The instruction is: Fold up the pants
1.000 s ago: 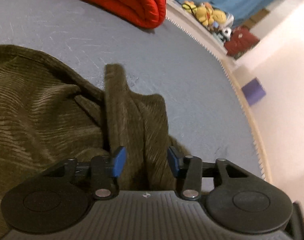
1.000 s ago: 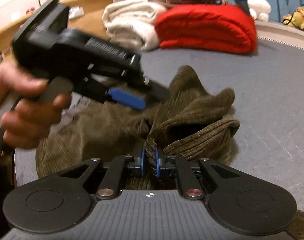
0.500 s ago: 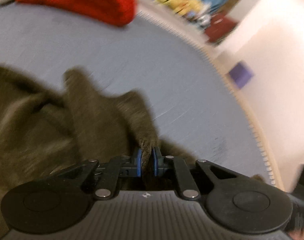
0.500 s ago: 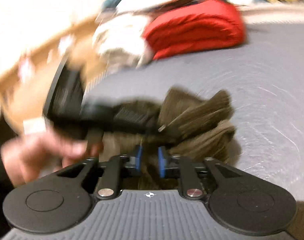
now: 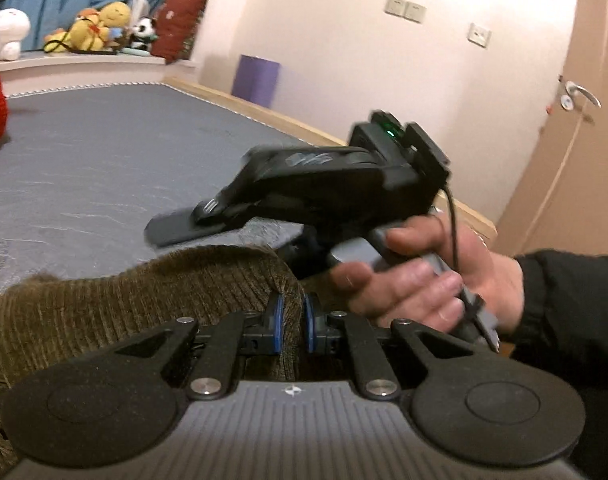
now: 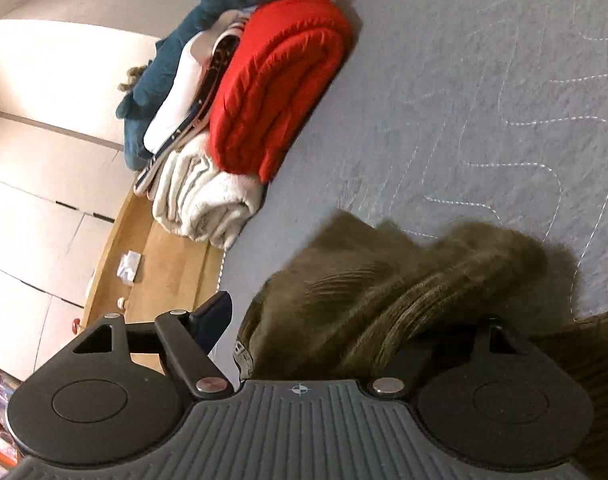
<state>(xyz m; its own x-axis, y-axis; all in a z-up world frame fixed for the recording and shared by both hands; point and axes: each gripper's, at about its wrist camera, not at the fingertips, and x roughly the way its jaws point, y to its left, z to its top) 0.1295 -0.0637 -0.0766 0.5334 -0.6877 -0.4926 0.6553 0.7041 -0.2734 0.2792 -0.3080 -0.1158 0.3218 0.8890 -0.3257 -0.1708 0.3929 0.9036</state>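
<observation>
Left wrist view: left claw clamped on pants fold above the bed | right claw spread apart, cloth bunched between | risk: one-point grip lets the heavy corduroy sag, twist, lose leg alignment.

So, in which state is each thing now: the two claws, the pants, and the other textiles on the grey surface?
Left claw: shut on the pants, cloth pinched between its blue pads.
Right claw: open, fingers spread wide, cloth lying across it.
Pants: bunched, not yet folded flat.
Red blanket: folded.
White towel: folded, touching the red blanket.
</observation>
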